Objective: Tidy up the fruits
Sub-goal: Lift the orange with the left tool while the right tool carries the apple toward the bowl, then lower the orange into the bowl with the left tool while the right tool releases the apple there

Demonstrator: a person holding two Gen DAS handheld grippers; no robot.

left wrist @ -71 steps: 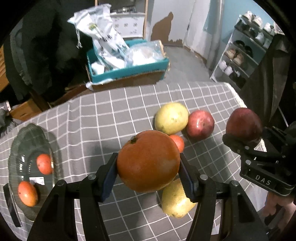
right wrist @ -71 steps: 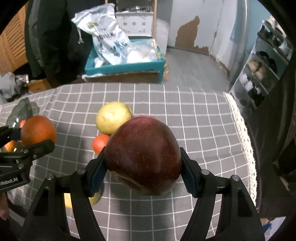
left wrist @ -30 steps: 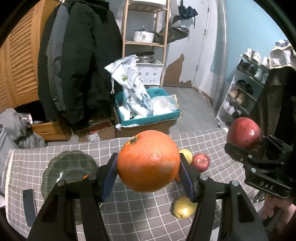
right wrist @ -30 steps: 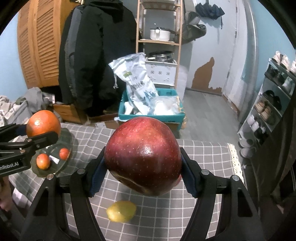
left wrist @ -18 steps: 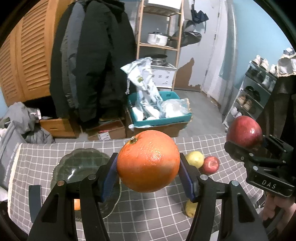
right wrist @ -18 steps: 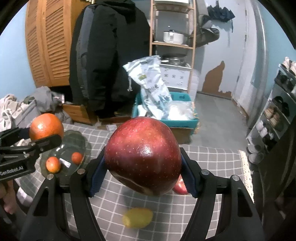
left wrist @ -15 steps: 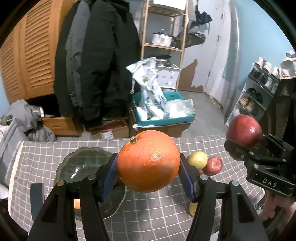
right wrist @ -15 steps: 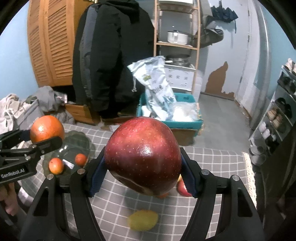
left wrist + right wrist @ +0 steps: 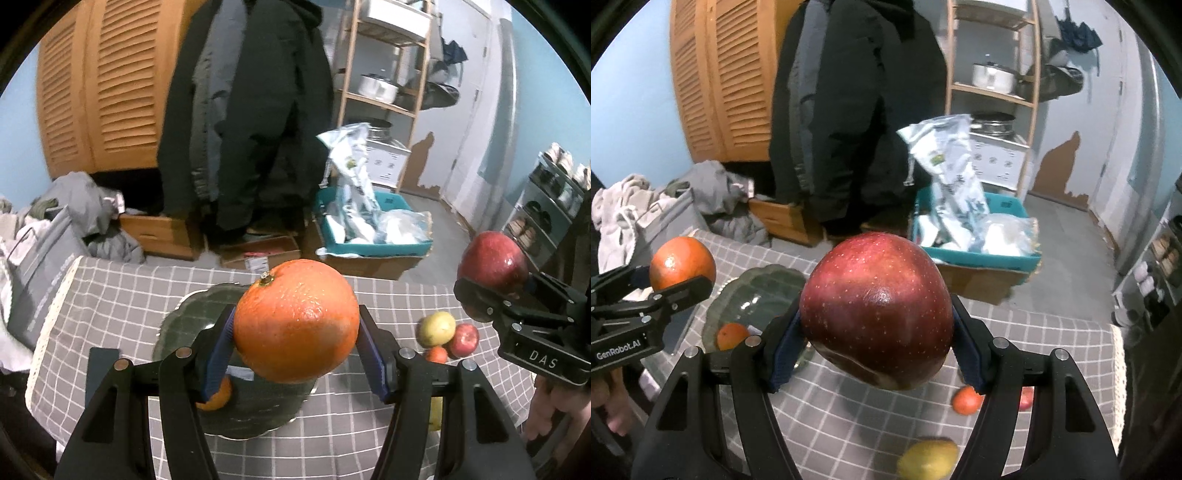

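Observation:
My left gripper is shut on a large orange, held high over a dark glass plate on the grey checked tablecloth. A small orange fruit lies on that plate, partly behind a finger. My right gripper is shut on a big red apple, also well above the table. In the right wrist view the plate sits at lower left with a small orange fruit in it. The other gripper shows at each view's edge with its fruit.
Loose fruit lies on the cloth to the right: a yellow pear, a small red apple, a small orange and another yellow pear. Beyond the table stand a teal box, hanging coats and a shelf.
Both grippers have swung left with their fruit still held. The plate has come from the left to under the large orange, and the loose fruit has slid toward the right edge.

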